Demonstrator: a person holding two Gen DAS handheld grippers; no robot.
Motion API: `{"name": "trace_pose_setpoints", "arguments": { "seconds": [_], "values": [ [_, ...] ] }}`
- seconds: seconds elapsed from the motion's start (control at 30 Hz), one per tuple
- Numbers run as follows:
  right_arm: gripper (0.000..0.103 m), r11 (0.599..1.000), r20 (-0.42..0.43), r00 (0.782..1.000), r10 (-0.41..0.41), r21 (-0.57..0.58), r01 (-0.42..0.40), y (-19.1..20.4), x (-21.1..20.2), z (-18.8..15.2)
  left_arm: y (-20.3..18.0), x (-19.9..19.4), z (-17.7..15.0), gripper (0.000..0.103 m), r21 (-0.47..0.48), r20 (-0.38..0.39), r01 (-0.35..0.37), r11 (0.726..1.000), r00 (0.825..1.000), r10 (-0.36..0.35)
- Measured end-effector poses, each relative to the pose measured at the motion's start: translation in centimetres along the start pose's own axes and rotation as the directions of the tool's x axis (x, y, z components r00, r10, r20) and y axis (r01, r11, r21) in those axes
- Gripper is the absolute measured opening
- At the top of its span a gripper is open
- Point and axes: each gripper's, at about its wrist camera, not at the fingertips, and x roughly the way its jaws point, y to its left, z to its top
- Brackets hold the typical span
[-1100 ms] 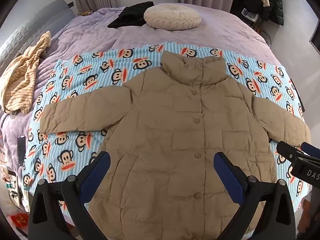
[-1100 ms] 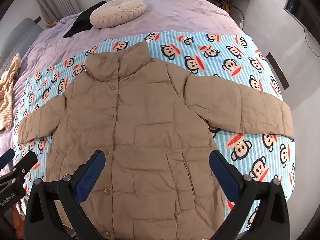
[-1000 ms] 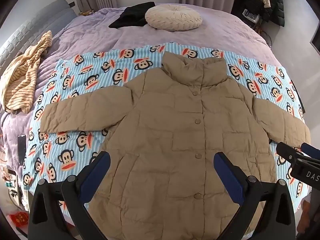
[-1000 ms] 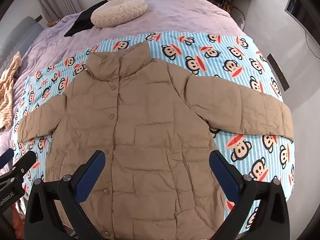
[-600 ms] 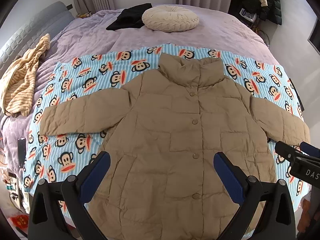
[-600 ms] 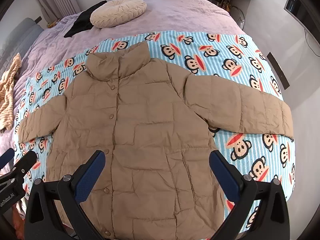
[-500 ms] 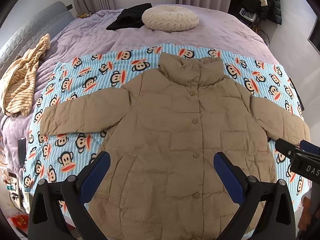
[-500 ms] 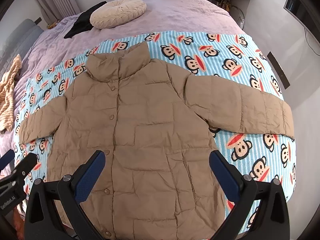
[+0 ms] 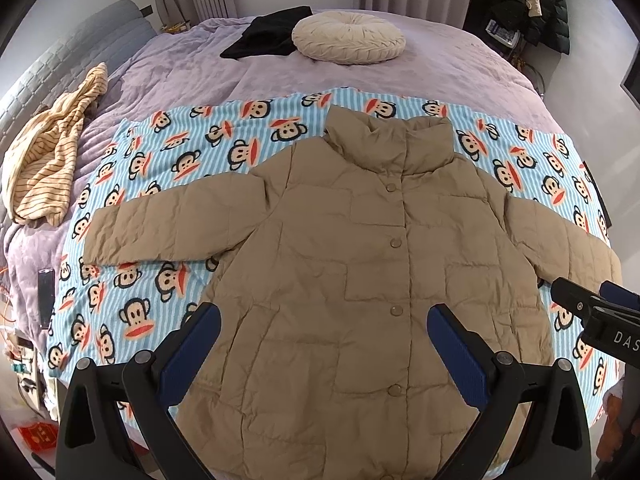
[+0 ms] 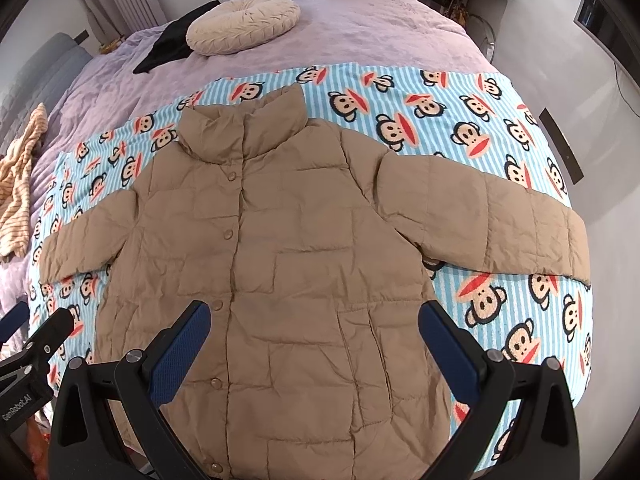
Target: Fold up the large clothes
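Left gripper [image 9: 324, 340]: jaws wide apart, empty, above jacket hem. Right gripper [image 10: 314, 338]: likewise apart, empty.
Jacket [image 9: 360, 272]: tan, buttoned, flat, front up, sleeves spread to 9 and 3 o'clock, collar at 12; nothing lies on it.
Blanket [image 9: 132, 304]: monkey print, under jacket.
Striped garment [image 9: 44, 160]: 10 o'clock, bed edge.
Cushion [image 9: 348, 38]: 12 o'clock; black cloth [image 9: 268, 38] beside it.
Left view only: phone [image 9: 46, 298] at 9 o'clock, hung coats [image 9: 528, 0] at 1 o'clock.

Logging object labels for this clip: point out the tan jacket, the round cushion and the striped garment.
tan jacket [image 9: 360, 264]: left wrist view, chest panel beside the buttons.
round cushion [image 9: 349, 38]: left wrist view, its centre.
striped garment [image 9: 44, 160]: left wrist view, middle of the heap.
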Motion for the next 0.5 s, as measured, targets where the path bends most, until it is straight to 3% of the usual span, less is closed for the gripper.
{"name": "trace_pose_setpoints", "arguments": {
  "seconds": [0.17, 0.5],
  "values": [
    [0.103, 1.000, -0.001, 1.000, 0.000, 0.008, 0.000, -0.18, -0.21, -0.16, -0.32, -0.20, 0.11, 0.103, 0.005, 0.043, 0.004, 1.000, 0.999, -0.004],
    [0.103, 1.000, -0.004, 1.000, 0.001, 0.023, -0.001, -0.58, -0.24, -0.55, -0.41, -0.20, 0.19, 0.103, 0.004, 0.009, -0.007, 1.000, 1.000, 0.007]
  ]
}}
